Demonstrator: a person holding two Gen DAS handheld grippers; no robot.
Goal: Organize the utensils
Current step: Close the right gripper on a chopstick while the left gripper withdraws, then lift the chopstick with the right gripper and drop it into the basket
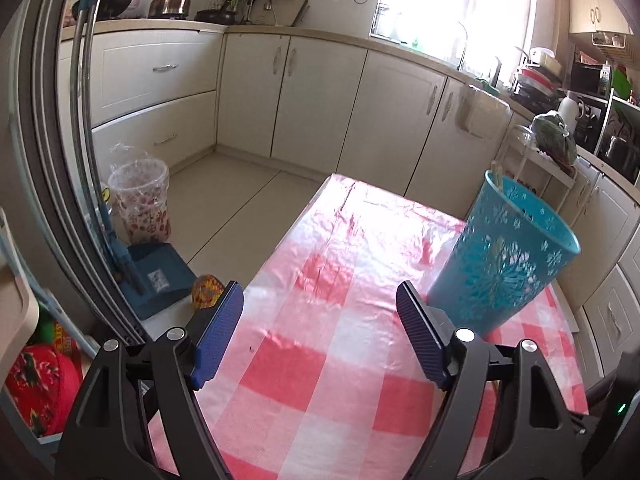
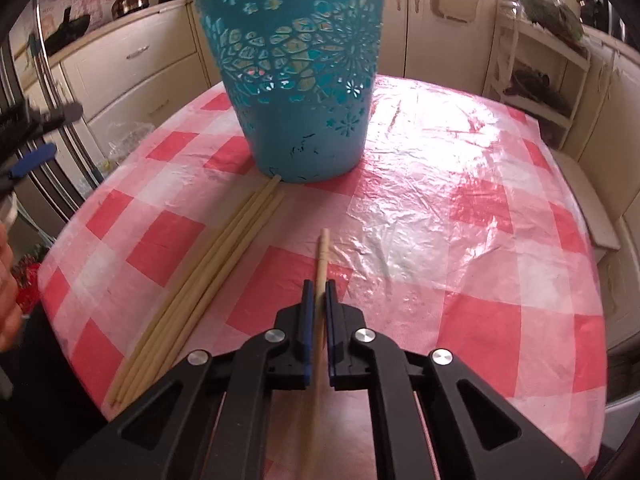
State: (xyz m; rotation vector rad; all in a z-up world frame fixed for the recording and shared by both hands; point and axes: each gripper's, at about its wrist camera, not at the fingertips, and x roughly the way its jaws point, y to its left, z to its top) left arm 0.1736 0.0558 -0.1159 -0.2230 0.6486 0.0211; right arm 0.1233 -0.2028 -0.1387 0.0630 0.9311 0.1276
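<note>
A teal perforated basket stands on the red-and-white checked tablecloth. In the left wrist view the same basket sits right of my left gripper, with a pale chopstick tip showing at its rim. That gripper is open, with only cloth between its blue pads. My right gripper is shut on one pale wooden chopstick, whose tip points toward the basket. Several more chopsticks lie in a bundle to its left, reaching the basket's foot. The left gripper shows blurred at the left edge.
Cream kitchen cabinets line the walls beyond the table. On the floor to the left stand a lined waste bin and a blue dustpan. A white shelf rack stands behind the table at the right. A hand shows at the left edge.
</note>
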